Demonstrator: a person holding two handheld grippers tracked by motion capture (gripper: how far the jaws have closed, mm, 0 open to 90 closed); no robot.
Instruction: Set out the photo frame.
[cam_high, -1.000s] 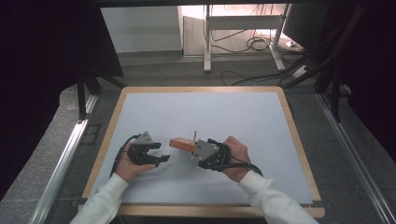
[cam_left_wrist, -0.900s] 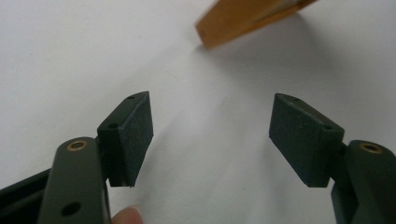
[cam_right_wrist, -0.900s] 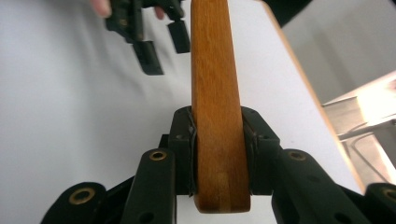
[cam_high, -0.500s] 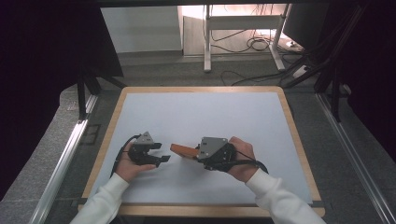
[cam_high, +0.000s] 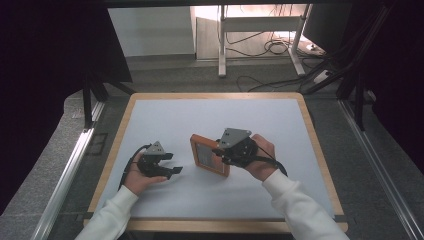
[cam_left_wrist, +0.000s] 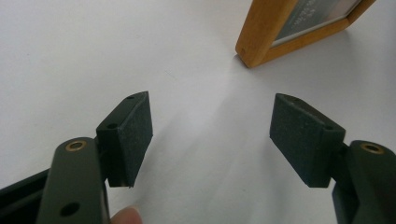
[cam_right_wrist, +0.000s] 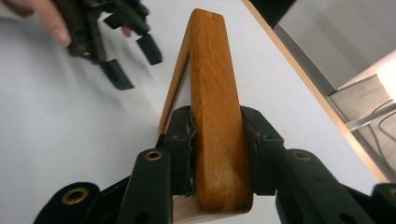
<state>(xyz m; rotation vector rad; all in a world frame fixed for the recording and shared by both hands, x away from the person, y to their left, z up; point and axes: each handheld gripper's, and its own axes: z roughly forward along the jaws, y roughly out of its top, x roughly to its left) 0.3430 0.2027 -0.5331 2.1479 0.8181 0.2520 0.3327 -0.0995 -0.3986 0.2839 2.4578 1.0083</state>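
Clamped on its wooden edge by the right tool (cam_high: 223, 151), a wooden picture frame (cam_high: 206, 156) is held tilted near the middle of the white bench (cam_high: 165, 117), glass side seen from above; the pads (cam_right_wrist: 181, 154) are pressed on both sides of the frame's edge, jaws just eased slightly wider. Left of the frame, the left tool (cam_high: 167, 165) is held just beside it, jaws apart with nothing between them, bench surface below.
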